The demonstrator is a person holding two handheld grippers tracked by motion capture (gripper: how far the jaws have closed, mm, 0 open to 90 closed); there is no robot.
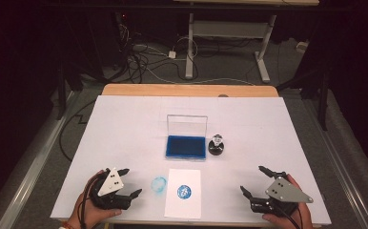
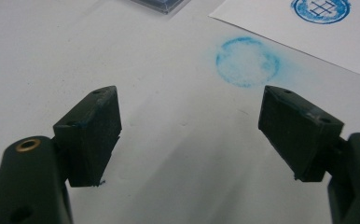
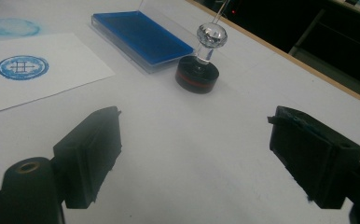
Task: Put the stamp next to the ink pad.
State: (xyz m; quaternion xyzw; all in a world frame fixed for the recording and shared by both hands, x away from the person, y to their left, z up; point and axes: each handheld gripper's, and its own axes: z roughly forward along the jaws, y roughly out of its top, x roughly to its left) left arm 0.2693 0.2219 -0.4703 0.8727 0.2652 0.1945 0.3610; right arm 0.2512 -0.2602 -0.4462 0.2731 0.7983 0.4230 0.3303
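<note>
One sheet of paper (image 1: 183, 193) lies at the table's (image 1: 125, 129) near edge, long axis running away from the person, bearing one blue round stamp print (image 1: 184, 192). Just left of it sits one smudged blue ring (image 1: 158, 185). Beyond the sheet stand one open blue ink pad (image 1: 186, 146) and — right of the pad — one upright stamp (image 1: 216, 145), clear knob up. Flanking the sheet, the left gripper (image 1: 130, 182) and right gripper (image 1: 252, 180) — two in all — gape wide, holding nothing.

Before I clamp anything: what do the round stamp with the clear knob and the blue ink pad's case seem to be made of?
Round stamp: black base with a red band, probably plastic; its faceted clear knob glints, so glass or acrylic. Blue ink pad: matte, felt-like surface in a see-through hard-plastic case, lid standing open.
</note>
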